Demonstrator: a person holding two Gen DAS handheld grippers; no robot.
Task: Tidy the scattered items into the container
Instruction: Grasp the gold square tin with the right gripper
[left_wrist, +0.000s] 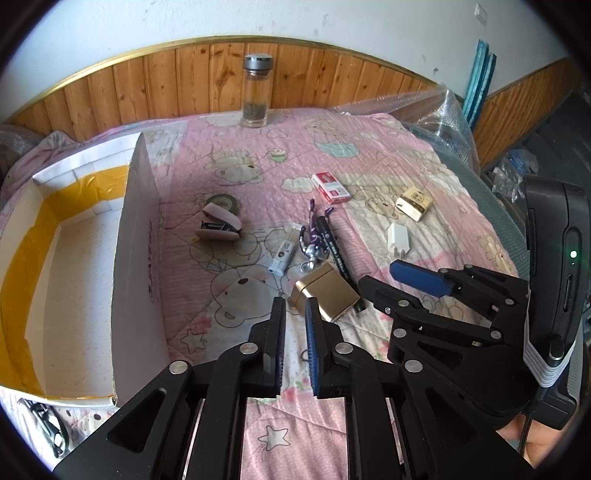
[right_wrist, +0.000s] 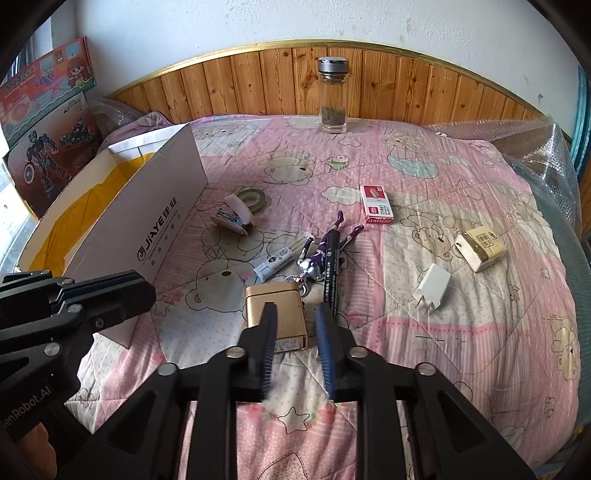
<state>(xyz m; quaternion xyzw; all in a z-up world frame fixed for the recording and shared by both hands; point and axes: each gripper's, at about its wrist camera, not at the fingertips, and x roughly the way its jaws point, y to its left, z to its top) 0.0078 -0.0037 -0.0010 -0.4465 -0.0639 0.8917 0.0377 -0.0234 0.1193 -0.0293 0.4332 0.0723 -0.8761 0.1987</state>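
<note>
We hold 2 grippers over the pink blanket (right_wrist: 443, 332). Our left gripper (left_wrist: 295, 301) is pressed together, empty. Our right gripper (right_wrist: 295, 308) is spread a little, empty, above the gold tin (right_wrist: 275, 306). The box (left_wrist: 136, 258) sits left.

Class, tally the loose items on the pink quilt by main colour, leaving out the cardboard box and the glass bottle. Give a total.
Gold: 2, tin, small box
White: 2, charger, tube
Red: 1, staple box
Pink: 1, stapler
Green: 1, tape roll
Black: 1, marker
Purple: 1, figure keychain
Total: 9
</note>
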